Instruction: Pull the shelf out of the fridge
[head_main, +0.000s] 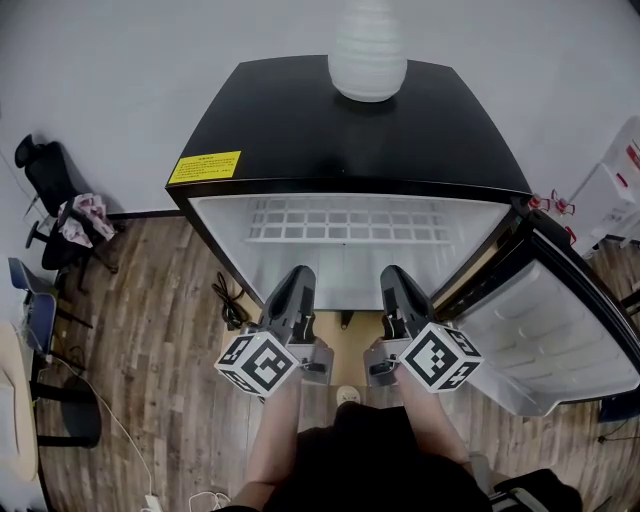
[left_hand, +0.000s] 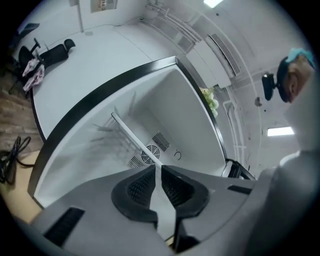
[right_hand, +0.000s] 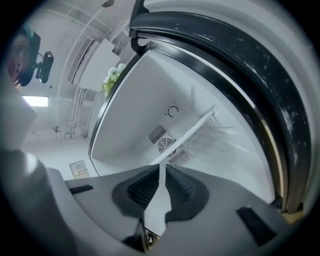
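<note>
1. Head view: a black mini fridge stands on the wooden floor, its door swung open to the right.
2. The white wire shelf sits high inside the cavity, fully in and level.
3. The left gripper and right gripper are side by side in front of the opening, tips pointing in. Their tips show below the shelf; contact can't be judged from this angle.
4. The marker cubes face the camera.
5. A white ribbed vase stands on the fridge top, with a yellow sticker at the front left corner. An office chair is at far left, and a black cable lies on the floor by the fridge.
6. Left gripper view: the left gripper has its jaws closed with only a thin slit at the tips, and nothing is gripped.
7. The frame is rolled. The shelf shows as a white front bar running diagonally ahead of the tips, with blurred wires behind it. The fan grille is on the back wall.
8. Right gripper view: the right gripper is also closed and empty.
9. The shelf runs diagonally up to the right, ahead of the tips. The fan grille is behind, and the black door seal arcs on the right.
</note>
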